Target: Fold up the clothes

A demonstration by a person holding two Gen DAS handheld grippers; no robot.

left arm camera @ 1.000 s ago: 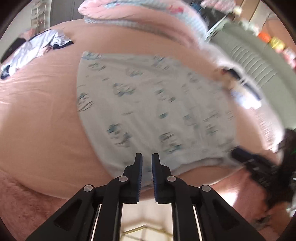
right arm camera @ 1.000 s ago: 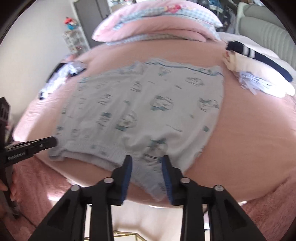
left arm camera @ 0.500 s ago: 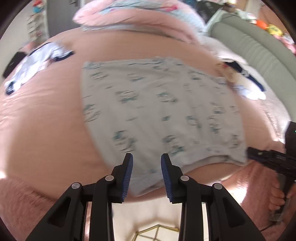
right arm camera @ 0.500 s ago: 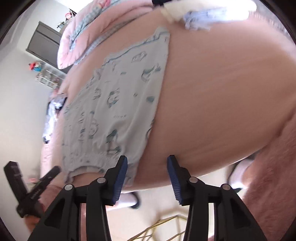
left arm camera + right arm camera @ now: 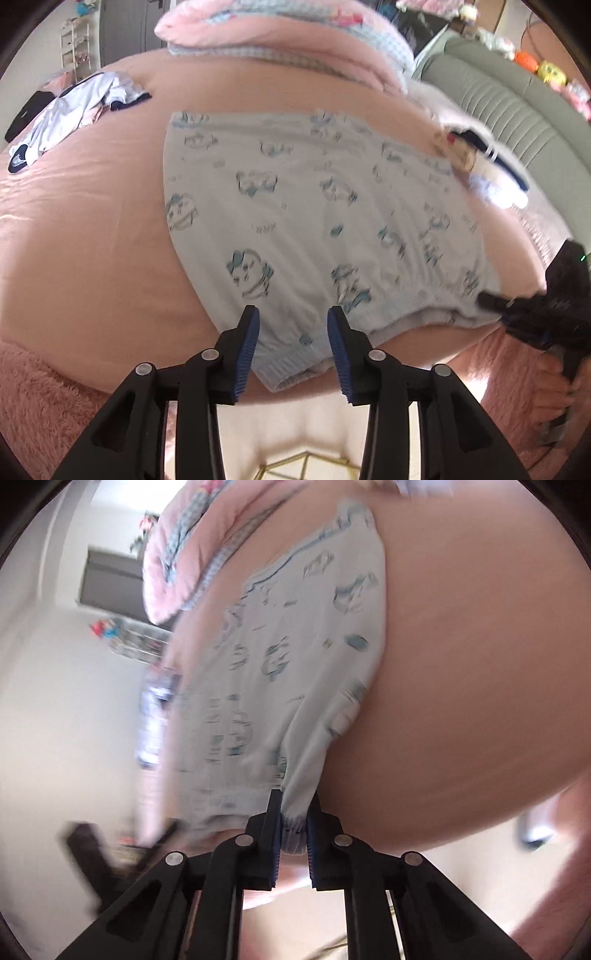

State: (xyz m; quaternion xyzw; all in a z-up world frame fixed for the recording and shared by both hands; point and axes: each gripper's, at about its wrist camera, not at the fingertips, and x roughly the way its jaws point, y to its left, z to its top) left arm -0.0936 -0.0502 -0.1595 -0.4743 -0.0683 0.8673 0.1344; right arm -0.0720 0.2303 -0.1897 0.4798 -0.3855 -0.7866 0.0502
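Observation:
A pale blue printed garment (image 5: pixel 314 229) lies flat on the pink bed (image 5: pixel 85 229), its ribbed hem at the near edge. My left gripper (image 5: pixel 291 325) is open, its blue-padded fingers (image 5: pixel 246 343) straddling the near left corner of the hem. In the right wrist view the same garment (image 5: pixel 295 664) runs away from me, and my right gripper (image 5: pixel 293 812) is shut on its near corner, cloth bunched between the pads. From the left wrist view the right gripper (image 5: pixel 491 301) shows at the garment's right corner, held by a hand (image 5: pixel 557 402).
A pink and blue checked duvet (image 5: pixel 295 40) is heaped at the far end of the bed. A white and navy garment (image 5: pixel 74 107) lies at far left. Folded clothes (image 5: pixel 487 162) sit at the right by a grey-green headboard (image 5: pixel 517 107). Fluffy pink rug (image 5: pixel 40 398) below.
My right gripper has closed on the garment's near right corner; half a second ago it stood open beside it. My left gripper has opened wider and come up to the hem's left corner.

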